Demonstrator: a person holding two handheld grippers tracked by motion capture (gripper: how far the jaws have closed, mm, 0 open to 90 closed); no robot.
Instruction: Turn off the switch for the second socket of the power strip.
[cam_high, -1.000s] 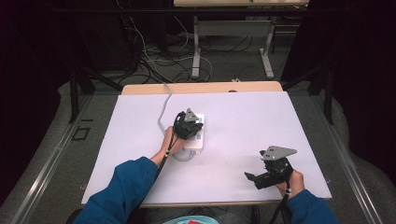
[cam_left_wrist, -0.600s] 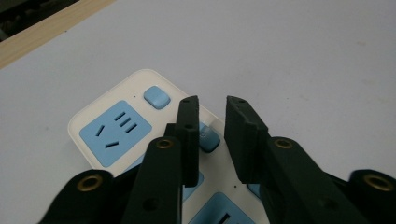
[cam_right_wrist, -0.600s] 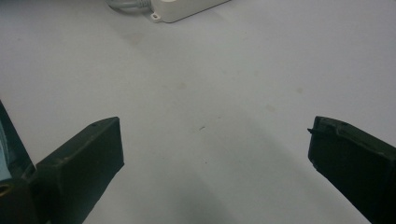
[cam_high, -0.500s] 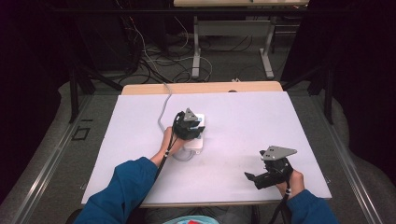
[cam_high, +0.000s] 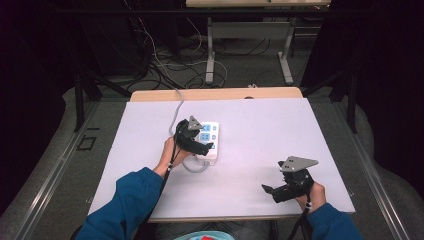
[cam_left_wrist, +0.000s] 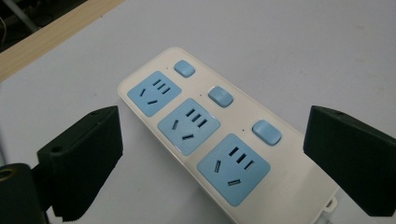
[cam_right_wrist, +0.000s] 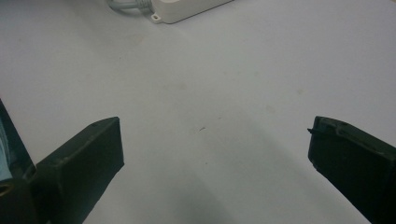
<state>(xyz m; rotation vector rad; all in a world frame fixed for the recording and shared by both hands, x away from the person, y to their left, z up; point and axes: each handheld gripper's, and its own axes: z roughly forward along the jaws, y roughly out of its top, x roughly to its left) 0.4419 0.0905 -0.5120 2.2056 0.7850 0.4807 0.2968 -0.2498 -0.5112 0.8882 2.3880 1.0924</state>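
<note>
The white power strip (cam_left_wrist: 219, 140) lies mid-table, three blue sockets up; the left gripper (cam_high: 200, 142) hovers over it, jaws wide and empty; the right gripper (cam_high: 281, 190), jaws also wide, waits well apart from the strip, nearer the person; probably best to centre the strip's body between the pads before closing.

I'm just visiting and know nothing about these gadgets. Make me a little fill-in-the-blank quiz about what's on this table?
1. The white power strip has ___ blue sockets.
2. Beside each socket sits one blue ___.
3. The left gripper hangs over the strip with its jaws ___.
4. The right gripper is over bare ___ table, holding nothing.

Missing words: three; switch; open; white
</note>
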